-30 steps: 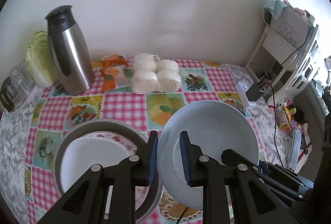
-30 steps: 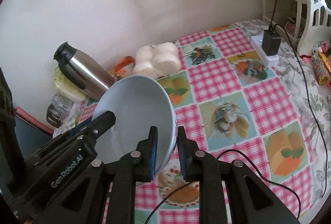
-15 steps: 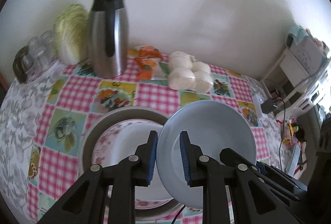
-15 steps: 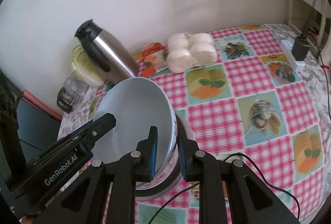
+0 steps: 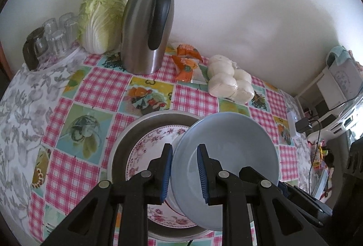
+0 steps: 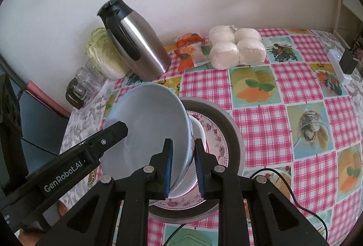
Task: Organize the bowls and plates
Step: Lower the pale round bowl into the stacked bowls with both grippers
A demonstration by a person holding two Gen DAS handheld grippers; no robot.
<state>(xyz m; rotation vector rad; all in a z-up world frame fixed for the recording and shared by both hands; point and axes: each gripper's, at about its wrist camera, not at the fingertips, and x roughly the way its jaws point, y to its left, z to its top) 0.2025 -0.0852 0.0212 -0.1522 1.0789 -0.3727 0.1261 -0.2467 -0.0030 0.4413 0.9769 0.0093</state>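
Note:
A pale blue bowl [image 5: 226, 155] hangs tilted, held by its rim on two sides. My left gripper [image 5: 183, 171] is shut on its left rim, and my right gripper [image 6: 182, 168] is shut on its right rim. The bowl [image 6: 147, 127] hovers just over a pink floral plate [image 5: 145, 148] that lies in a round grey metal pan [image 5: 127, 139] on the checked tablecloth. A white bowl [image 6: 199, 132] sits on the floral plate [image 6: 215, 134], mostly hidden under the blue one. Whether the blue bowl touches it I cannot tell.
Behind the pan [image 6: 226, 123] stand a steel thermos jug [image 5: 147, 30], a cabbage [image 5: 102, 18] and upturned glasses [image 5: 52, 34]. Orange packets [image 5: 186, 62] and a bag of white buns [image 5: 229, 82] lie by the wall. A power strip with charger [image 6: 340, 64] sits far right.
Both grippers have carried the blue bowl leftwards, from beside the pan to over the floral plate. The jug and cabbage have come into fuller view. Both grips are unchanged.

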